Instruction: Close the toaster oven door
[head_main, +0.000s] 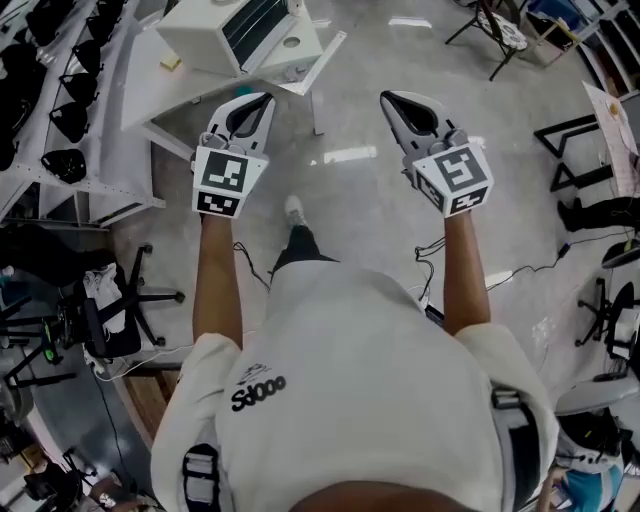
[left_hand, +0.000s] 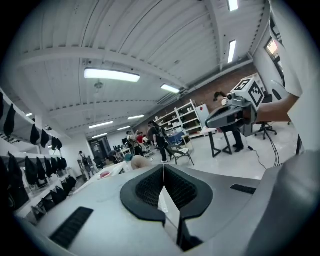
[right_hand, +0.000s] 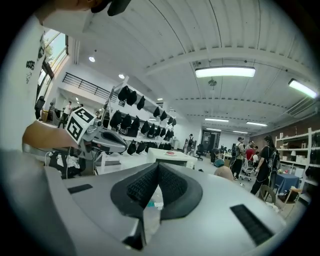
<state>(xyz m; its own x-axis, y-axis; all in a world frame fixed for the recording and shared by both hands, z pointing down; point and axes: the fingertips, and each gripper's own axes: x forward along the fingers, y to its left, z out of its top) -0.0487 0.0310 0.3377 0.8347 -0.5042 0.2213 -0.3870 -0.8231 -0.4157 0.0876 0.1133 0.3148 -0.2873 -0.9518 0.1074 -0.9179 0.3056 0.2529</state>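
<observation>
The white toaster oven (head_main: 240, 32) with a dark glass front stands on a white table (head_main: 180, 90) at the top of the head view, well beyond both grippers. I cannot tell how its door stands. My left gripper (head_main: 262, 102) is held in the air in front of the table, jaws shut on nothing. My right gripper (head_main: 392, 100) hangs level with it over the bare floor, also shut and empty. In the left gripper view the pads (left_hand: 150, 187) meet in a closed line, and the right gripper (left_hand: 235, 107) shows beyond. The right gripper view shows its own pads (right_hand: 172, 185) together.
A rack of dark items (head_main: 55, 110) runs along the left. An office chair (head_main: 110, 300) stands at lower left. Cables (head_main: 520, 270) trail over the floor at right near black stands (head_main: 570, 150). Other people (right_hand: 267, 160) stand far off in the room.
</observation>
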